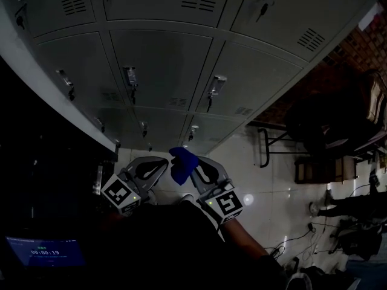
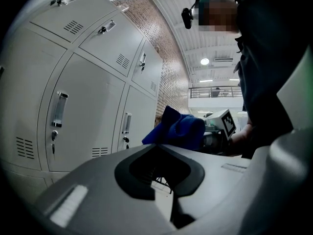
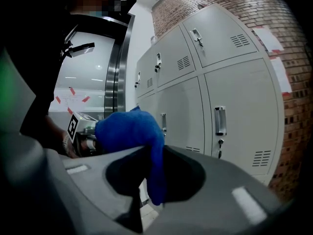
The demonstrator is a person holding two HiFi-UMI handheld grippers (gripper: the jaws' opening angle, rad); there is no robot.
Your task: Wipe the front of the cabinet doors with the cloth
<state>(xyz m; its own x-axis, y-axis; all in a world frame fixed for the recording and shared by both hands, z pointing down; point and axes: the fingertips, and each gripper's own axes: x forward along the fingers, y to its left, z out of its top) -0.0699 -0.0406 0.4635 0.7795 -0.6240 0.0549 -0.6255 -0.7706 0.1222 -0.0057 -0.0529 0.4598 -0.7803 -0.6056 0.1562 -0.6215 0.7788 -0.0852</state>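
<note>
Before the cabinet doors (image 1: 163,65), right gripper (image 1: 198,169) pinches one cloth (image 1: 181,165); left gripper (image 1: 156,165) sits closed, empty.

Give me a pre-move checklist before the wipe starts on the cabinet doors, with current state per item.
1. Blue fabric cloth held: ok, the right gripper has its jaws shut on it, with a fold hanging down.
2. Left gripper free: ok, jaws together, nothing between.
3. Cloth against the grey metal cabinet doors: not ok, it is in the air, off them.
4. Doors closed: ok, all in view look shut.
5. Flat wiping path: not ok, handles and hanging keys stick out.
6. Cloth damp: cannot tell.
</note>
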